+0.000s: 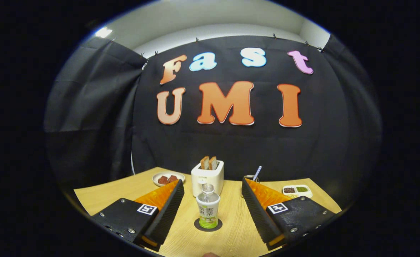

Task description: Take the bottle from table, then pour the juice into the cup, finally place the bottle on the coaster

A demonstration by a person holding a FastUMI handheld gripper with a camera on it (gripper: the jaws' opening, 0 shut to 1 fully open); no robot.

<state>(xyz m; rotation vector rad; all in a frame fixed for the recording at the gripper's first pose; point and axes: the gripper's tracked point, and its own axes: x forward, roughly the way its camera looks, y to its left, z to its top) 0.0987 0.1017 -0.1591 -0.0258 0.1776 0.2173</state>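
Note:
A small clear bottle [208, 207] with a pale green label stands upright on a dark round coaster [218, 226] on the wooden table [106, 195]. My gripper [211, 183] is open, its fingers spread wide on either side of the bottle and touching nothing. The bottle is between the fingers, clear of both. A glass cup [249, 177] with a rod leaning in it shows just beyond the right fingertip, partly hidden by that finger.
A white toaster [207, 177] with two bread slices stands right behind the bottle. A plate [168, 178] of red pieces sits beyond the left finger. A small divided tray [297, 191] of beans lies beyond the right finger. The booth's black cloth closes the back.

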